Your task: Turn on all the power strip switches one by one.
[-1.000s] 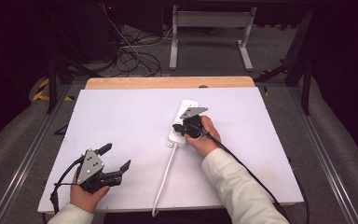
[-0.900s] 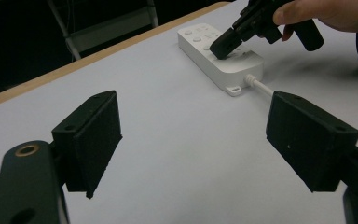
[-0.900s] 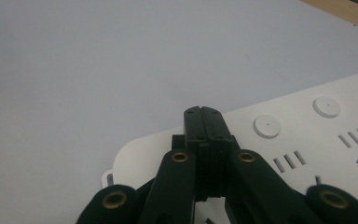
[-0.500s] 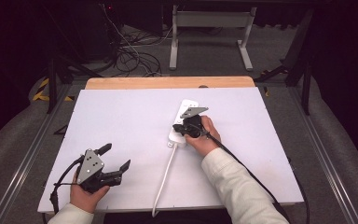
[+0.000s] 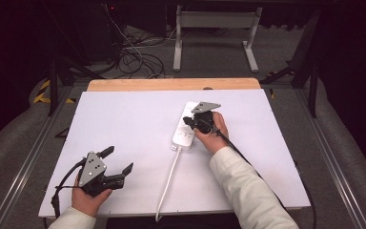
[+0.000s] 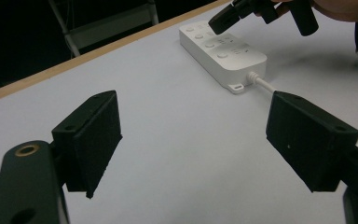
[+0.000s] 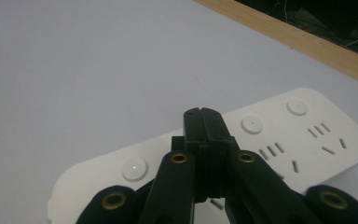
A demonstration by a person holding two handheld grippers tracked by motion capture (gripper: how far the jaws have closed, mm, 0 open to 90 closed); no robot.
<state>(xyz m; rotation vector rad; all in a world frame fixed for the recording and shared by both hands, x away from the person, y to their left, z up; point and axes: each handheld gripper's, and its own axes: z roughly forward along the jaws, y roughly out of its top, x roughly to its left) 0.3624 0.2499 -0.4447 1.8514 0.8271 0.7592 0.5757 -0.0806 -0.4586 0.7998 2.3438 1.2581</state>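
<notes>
White power strip [image 5: 187, 126] lies flat on the white table [image 5: 124, 119], toward the far side and a bit right of center, long axis running near-to-far. Its white cord [image 5: 169, 179] leaves the near end of the strip and runs back to the near table edge.

Right gripper [image 5: 188, 120] sits over the middle of the strip, held by the right hand [image 5: 214, 131], which rests just right of the strip. Jaws are pressed together with nothing between them; in the right gripper view the closed tips [image 7: 204, 122] hang over the strip's top face [image 7: 261, 144], between its round buttons and socket slots. Cannot tell whether the tips touch the strip. Grey plate [image 5: 205, 106] sits on top of this gripper. A black cable [image 5: 248, 162] trails along the light sleeve [image 5: 248, 186].

Left gripper [image 5: 118, 160] is well apart from the strip, near-left of it, by the near table edge, held by the left hand [image 5: 89, 198]. Jaws spread wide, empty. In the left gripper view the strip [image 6: 221, 53] shows beyond the open jaws on bare table, with the right gripper [image 6: 228, 16] above its far part.

Wooden strip of table edge [image 5: 171, 84] lies beyond the power strip.
</notes>
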